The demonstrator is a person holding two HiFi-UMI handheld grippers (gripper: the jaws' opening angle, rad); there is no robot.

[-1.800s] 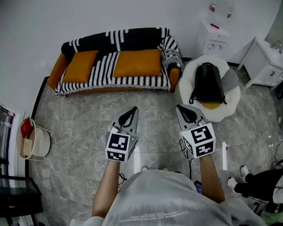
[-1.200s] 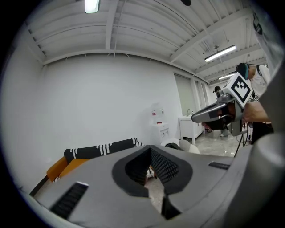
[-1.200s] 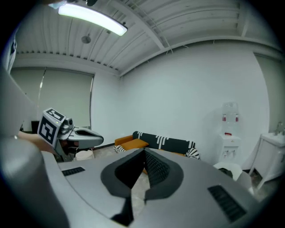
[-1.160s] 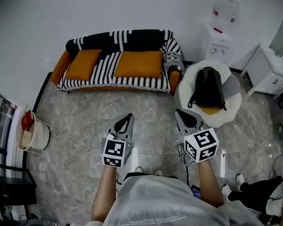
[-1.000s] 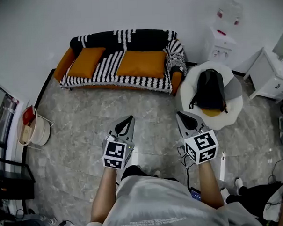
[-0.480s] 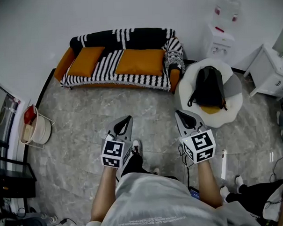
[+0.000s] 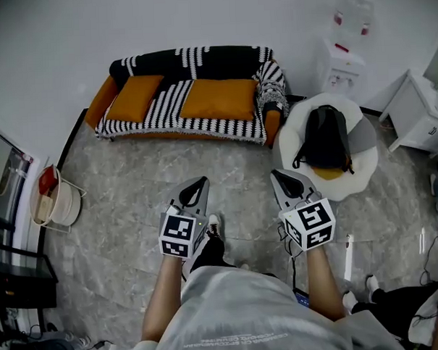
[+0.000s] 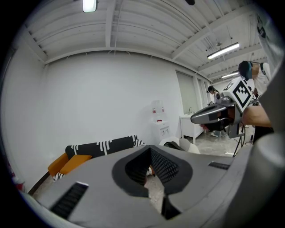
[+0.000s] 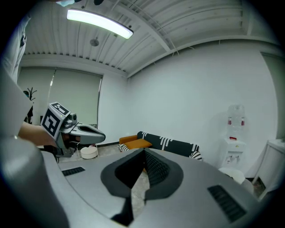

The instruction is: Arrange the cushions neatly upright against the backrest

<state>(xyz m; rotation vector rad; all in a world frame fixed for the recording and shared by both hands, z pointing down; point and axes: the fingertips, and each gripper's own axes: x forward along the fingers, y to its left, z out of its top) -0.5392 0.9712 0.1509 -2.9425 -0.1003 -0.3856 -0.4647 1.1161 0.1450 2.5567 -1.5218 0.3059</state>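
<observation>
A sofa [image 7: 190, 96] with a black-and-white striped cover stands against the far wall. Two orange cushions lie flat on its seat, a small one [image 7: 134, 97] at the left and a larger one [image 7: 218, 99] to its right. My left gripper [image 7: 195, 187] and right gripper [image 7: 284, 180] hover side by side over the stone floor, well short of the sofa, both shut and empty. In the left gripper view the sofa [image 8: 102, 146] and the small cushion [image 8: 75, 162] show far ahead. In the right gripper view the sofa [image 9: 171, 145] and a cushion [image 9: 137, 143] lie ahead.
A white round chair [image 7: 360, 161] with a black backpack [image 7: 324, 136] stands right of the sofa. A water dispenser [image 7: 341, 53] and a white cabinet [image 7: 421, 117] line the right wall. A white bucket [image 7: 55, 205] sits at the left. My shoe [image 7: 212, 226] shows between the grippers.
The view has shifted slightly as I step toward the sofa; a foot has come into view between the grippers. Both grippers stay shut and level.
</observation>
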